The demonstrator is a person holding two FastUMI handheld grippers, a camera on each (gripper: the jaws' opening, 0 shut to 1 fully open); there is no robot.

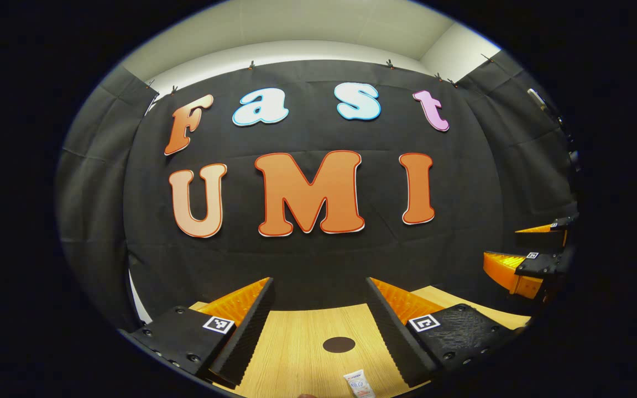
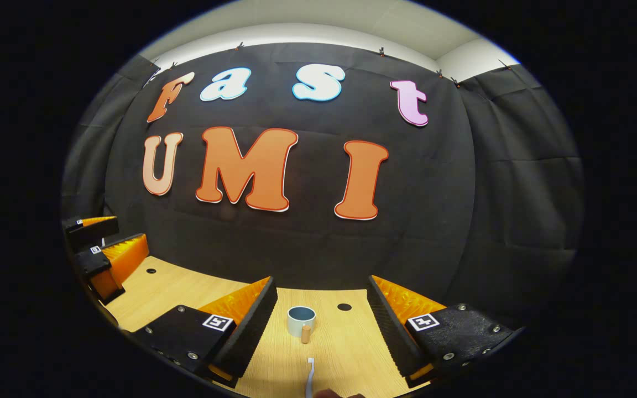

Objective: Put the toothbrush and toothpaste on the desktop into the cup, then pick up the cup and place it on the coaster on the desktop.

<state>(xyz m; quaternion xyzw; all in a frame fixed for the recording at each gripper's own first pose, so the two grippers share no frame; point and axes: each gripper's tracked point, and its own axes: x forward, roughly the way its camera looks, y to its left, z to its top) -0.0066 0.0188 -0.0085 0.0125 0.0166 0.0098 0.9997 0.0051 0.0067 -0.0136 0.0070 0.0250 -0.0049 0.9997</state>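
Note:
In the left gripper view my left gripper (image 1: 318,326) is open above the wooden desktop (image 1: 296,342), nothing between its fingers. A small white toothpaste tube (image 1: 360,384) lies at the bottom edge, just ahead of it. A dark round spot (image 1: 339,344) sits on the wood beyond; I cannot tell whether it is the coaster. The right gripper (image 1: 528,260) hangs at the far right. In the right gripper view my right gripper (image 2: 321,326) is open, with a blue-grey cup (image 2: 301,320) with a wooden handle standing between and beyond its fingers. A white toothbrush (image 2: 310,376) lies nearer, at the bottom edge.
Black cloth walls close the booth behind and at both sides. Two more dark round spots (image 2: 344,307) (image 2: 151,271) mark the desktop (image 2: 186,287) near the back wall. The left gripper (image 2: 103,260) hangs at the far left of the right gripper view.

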